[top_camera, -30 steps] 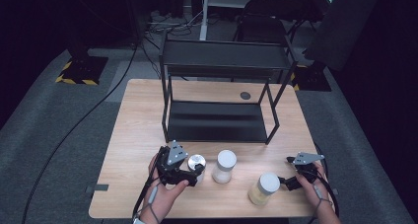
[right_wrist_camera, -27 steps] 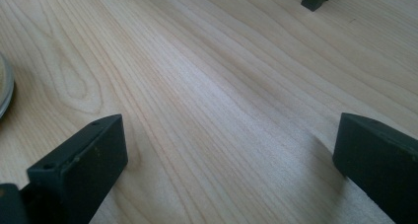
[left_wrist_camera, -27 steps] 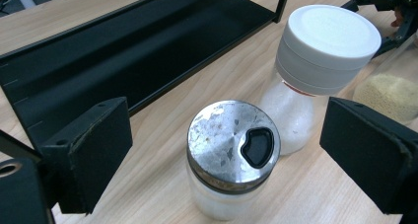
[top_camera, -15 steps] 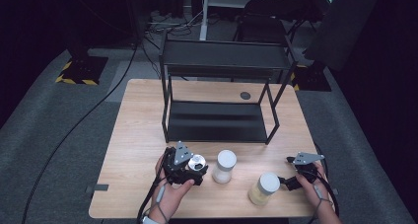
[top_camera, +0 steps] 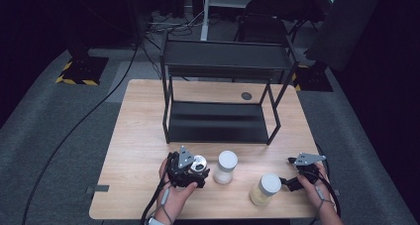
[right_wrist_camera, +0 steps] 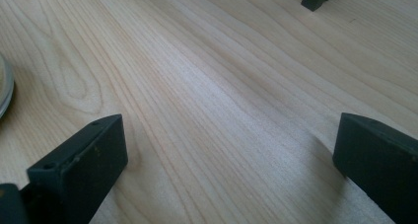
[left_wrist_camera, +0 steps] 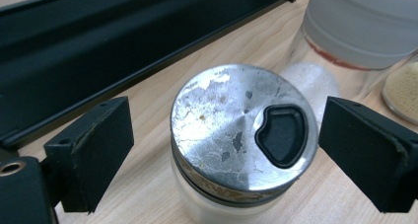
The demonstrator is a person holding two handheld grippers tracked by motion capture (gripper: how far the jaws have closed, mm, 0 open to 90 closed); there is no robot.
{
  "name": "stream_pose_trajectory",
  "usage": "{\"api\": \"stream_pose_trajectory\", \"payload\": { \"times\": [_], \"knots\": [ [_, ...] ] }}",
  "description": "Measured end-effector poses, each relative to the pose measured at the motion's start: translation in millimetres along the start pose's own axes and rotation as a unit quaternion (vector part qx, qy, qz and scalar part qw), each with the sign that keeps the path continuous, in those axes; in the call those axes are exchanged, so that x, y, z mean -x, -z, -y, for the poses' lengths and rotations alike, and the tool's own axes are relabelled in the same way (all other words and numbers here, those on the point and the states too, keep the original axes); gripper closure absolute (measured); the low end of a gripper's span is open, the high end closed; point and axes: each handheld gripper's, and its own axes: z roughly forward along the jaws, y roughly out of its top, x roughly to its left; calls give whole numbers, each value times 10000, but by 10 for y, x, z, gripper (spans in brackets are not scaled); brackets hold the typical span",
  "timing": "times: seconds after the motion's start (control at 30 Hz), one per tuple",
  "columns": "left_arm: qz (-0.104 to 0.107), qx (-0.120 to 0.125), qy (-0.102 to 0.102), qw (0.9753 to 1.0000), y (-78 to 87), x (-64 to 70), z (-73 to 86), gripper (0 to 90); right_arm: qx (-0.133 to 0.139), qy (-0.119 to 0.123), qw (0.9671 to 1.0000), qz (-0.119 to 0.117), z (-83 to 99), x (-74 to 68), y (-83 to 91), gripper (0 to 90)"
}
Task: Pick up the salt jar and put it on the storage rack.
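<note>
Moved since earlier: left tool (top_camera: 198, 169) had slid right and forward over the last second, until the small glass shaker with the worn silver metal lid (left_wrist_camera: 241, 128) stood between its pads; a second before, the shaker sat just beyond the tips.
Left tool state: wide, both black pads (left_wrist_camera: 96, 152) apart from the lid on either side, nothing gripped yet.
Shaker position: upright on the light wooden table (top_camera: 138, 150), near its front edge, just ahead of the black metal two-tier rack (top_camera: 218, 121).
Right tool: right tool (top_camera: 289, 181) had stayed put, jaws spread wide over bare wood, holding nothing.
Neighbours: clear jar with white cap (top_camera: 227, 166) stood just beside the shaker; jar of yellowish powder with a white lid (top_camera: 265, 189) stood nearer the right tool.
Meaning: approach looked complete; closing on the shaker seemed the next step, with the white-capped jar close enough to bump.
</note>
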Motion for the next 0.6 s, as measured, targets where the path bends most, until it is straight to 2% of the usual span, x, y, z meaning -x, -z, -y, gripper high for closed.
{"api": "stream_pose_trajectory", "payload": {
  "times": [0.33, 0.6],
  "knots": [
    [7, -139, -51, 9999, -118, 4, 34, 88, 0, 1, 10000, 1, 0, 0, 0, 0],
    [87, -199, 48, 9998, -198, -50, 100, 132, 0, 0, 10000, 1, 0, -1, 0, 0]
  ]
}}
